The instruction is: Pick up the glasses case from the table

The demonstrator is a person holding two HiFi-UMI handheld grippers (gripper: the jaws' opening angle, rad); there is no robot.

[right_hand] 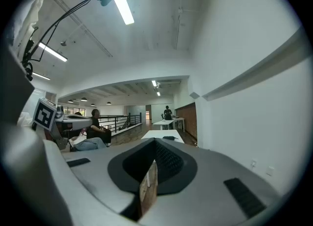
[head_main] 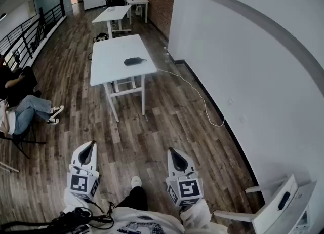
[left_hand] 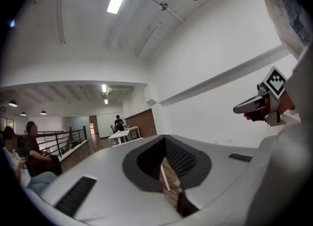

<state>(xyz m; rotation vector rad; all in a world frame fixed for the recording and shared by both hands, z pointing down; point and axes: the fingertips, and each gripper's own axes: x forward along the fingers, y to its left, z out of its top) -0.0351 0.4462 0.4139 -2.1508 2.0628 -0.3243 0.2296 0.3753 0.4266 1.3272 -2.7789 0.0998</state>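
Observation:
The dark glasses case (head_main: 134,61) lies near the right edge of a white table (head_main: 114,63), a few steps ahead across the wooden floor. Both grippers are held low and level, close to the person's body and far from the table. The left gripper (head_main: 90,145) is shut and holds nothing; its own view shows its jaws (left_hand: 166,171) closed together. The right gripper (head_main: 171,151) is also shut and empty, with only a thin slit between its jaws (right_hand: 150,173). In the right gripper view the case (right_hand: 169,137) appears small on the distant table (right_hand: 159,134).
A white wall (head_main: 243,66) runs along the right, with a white cable (head_main: 202,101) trailing on the floor beside it. A seated person (head_main: 20,104) is at the left by a railing (head_main: 30,33). White furniture (head_main: 276,210) stands at the bottom right. A second table (head_main: 112,13) stands farther back.

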